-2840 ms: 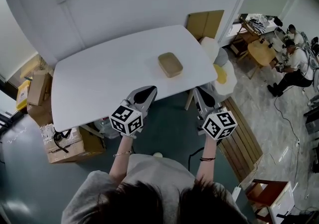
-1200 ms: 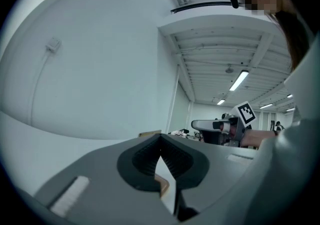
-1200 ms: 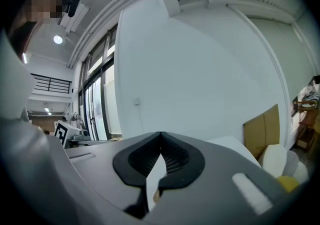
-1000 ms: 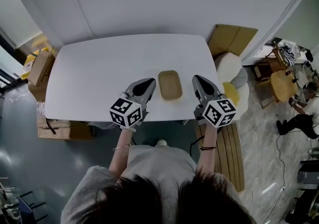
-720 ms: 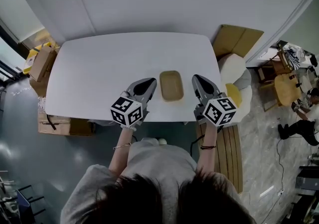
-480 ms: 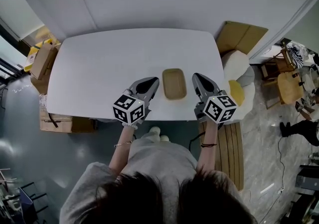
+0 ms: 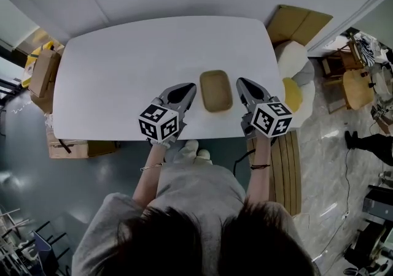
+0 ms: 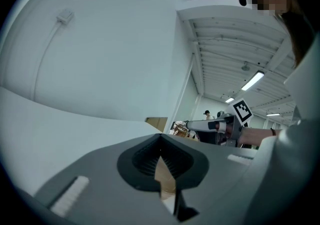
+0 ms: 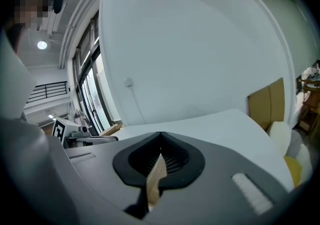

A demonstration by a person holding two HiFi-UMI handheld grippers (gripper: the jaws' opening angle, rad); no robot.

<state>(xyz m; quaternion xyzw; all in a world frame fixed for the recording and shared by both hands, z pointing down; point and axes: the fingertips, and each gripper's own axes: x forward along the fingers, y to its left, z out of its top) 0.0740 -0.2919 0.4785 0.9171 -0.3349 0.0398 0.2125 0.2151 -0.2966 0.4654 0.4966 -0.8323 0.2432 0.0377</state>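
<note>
A shallow tan rectangular tray (image 7: 216,91) lies on the white table (image 7: 116,66) near its front edge. My left gripper (image 7: 186,88) hovers just left of the tray and my right gripper (image 7: 242,83) just right of it, both apart from it. Each has its jaws together with nothing between them. In the left gripper view the left gripper (image 8: 160,142) points across the tabletop, and the right gripper (image 8: 216,128) shows to the side. In the right gripper view the right gripper (image 9: 161,140) is shut, with a tan sliver showing behind the jaw seam.
Cardboard boxes (image 7: 38,71) sit on the floor left of the table. A flat cardboard sheet (image 7: 299,23) leans at the back right. A white seat with a yellow cushion (image 7: 294,93) and a wooden slatted bench (image 7: 286,170) stand to the right. A wall runs behind the table.
The person has stepped up to the table, which now sits closer in the head view. Both grippers moved forward over its front edge, flanking the tray, and stayed shut.
</note>
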